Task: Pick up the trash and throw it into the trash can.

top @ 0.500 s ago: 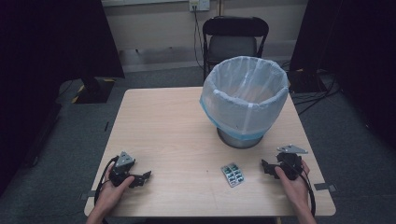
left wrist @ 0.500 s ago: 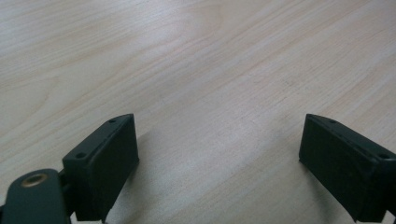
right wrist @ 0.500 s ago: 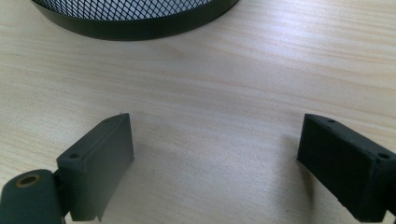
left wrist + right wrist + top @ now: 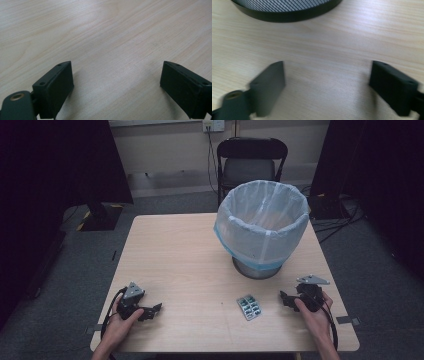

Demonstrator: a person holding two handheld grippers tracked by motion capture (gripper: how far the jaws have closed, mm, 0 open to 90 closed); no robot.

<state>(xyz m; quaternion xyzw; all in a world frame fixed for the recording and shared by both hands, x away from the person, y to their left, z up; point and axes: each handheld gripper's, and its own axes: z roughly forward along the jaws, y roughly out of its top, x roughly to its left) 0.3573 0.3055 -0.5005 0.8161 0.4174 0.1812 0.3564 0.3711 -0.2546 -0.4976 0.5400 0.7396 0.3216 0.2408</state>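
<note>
High view: right gripper (image 4: 286, 299) (jaws apart, empty) lies near blister pack (image 4: 249, 307) on table (image 4: 190, 255)

Blister pack (image 4: 249, 307) lies flat on the table (image 4: 175, 250), near the lined waste bin (image 4: 261, 227). Right gripper (image 4: 286, 300) just beside it, apart. Left gripper (image 4: 154, 310) well apart at the near left.

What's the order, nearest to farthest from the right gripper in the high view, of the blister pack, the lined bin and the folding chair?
From the right gripper:
1. Blister pack, on the table just to its left.
2. Lined bin, standing on the table beyond it.
3. Folding chair, on the floor behind the table's far edge.
</note>
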